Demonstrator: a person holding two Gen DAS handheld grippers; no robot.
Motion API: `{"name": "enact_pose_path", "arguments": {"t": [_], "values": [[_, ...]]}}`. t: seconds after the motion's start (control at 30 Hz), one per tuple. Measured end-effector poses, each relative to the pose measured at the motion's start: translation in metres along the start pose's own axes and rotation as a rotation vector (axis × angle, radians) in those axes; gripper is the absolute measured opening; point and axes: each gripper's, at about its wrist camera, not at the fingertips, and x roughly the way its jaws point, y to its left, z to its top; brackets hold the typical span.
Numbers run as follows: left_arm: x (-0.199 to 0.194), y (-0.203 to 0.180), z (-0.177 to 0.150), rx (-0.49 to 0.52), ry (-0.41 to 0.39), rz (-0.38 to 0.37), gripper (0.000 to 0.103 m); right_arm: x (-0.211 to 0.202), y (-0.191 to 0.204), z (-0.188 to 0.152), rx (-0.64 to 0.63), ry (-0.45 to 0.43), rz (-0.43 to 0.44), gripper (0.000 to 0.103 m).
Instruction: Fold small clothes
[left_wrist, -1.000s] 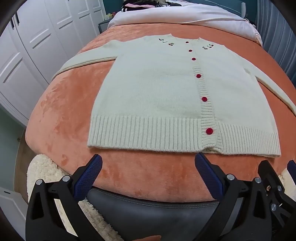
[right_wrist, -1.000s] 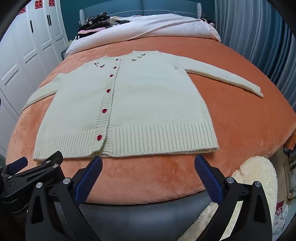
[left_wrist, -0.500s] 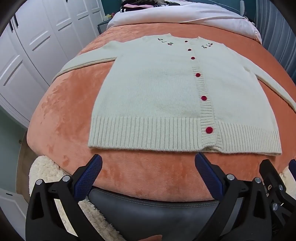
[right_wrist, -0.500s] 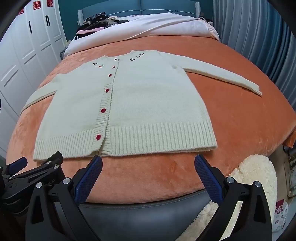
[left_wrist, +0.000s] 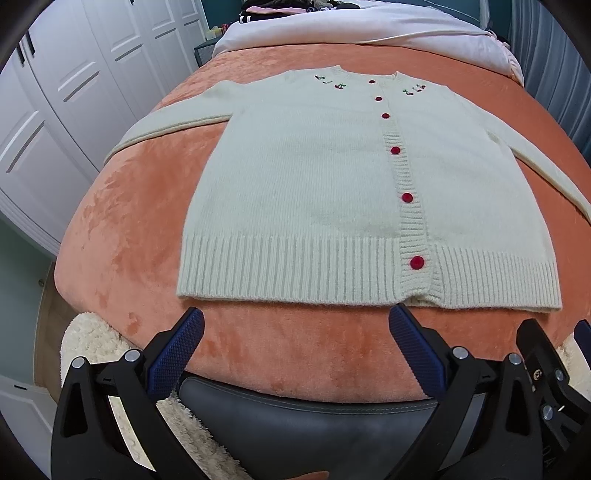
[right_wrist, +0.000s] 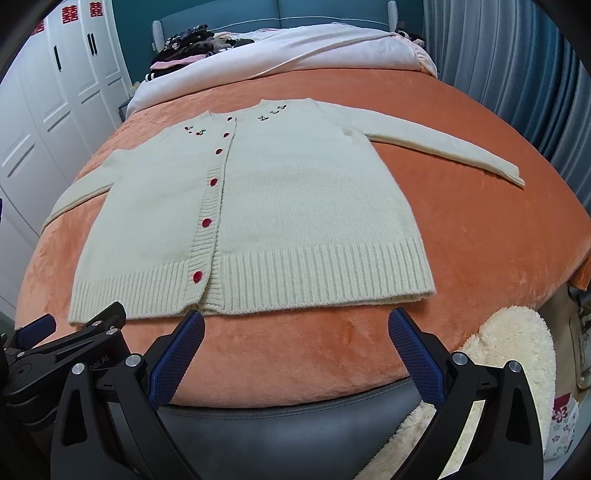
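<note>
A small cream knit cardigan (left_wrist: 314, 192) (right_wrist: 295, 206) with red buttons lies flat and face up on an orange bedspread (left_wrist: 122, 221) (right_wrist: 498, 240), both sleeves spread sideways. Its ribbed hem faces me. My left gripper (left_wrist: 295, 325) hovers open just short of the hem, left of the button band, nothing between its blue pads. My right gripper (right_wrist: 295, 328) is open too, just before the hem's right half, and holds nothing. The left gripper's body shows at the right wrist view's lower left.
The bed's dark padded foot edge (left_wrist: 295, 417) lies under both grippers. Fluffy cream rugs (right_wrist: 509, 350) lie on the floor beside it. White wardrobe doors (left_wrist: 55, 92) stand left, grey curtains (right_wrist: 517, 74) right. A white duvet (right_wrist: 295, 48) and piled clothes (right_wrist: 184, 51) sit at the bed's head.
Both grippers have crept slightly forward toward the cardigan's hem. The jaws stay open and the cardigan has not moved.
</note>
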Motion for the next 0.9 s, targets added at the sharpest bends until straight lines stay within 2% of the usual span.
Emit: {"name": "enact_pose_path", "arguments": {"t": [0.9], "values": [[0.0025, -0.0007, -0.0021, 0.002, 0.002, -0.002, 0.097, 0.0010, 0.0005, 0.0016, 0.006, 0.000, 0.000, 0.098]]}}
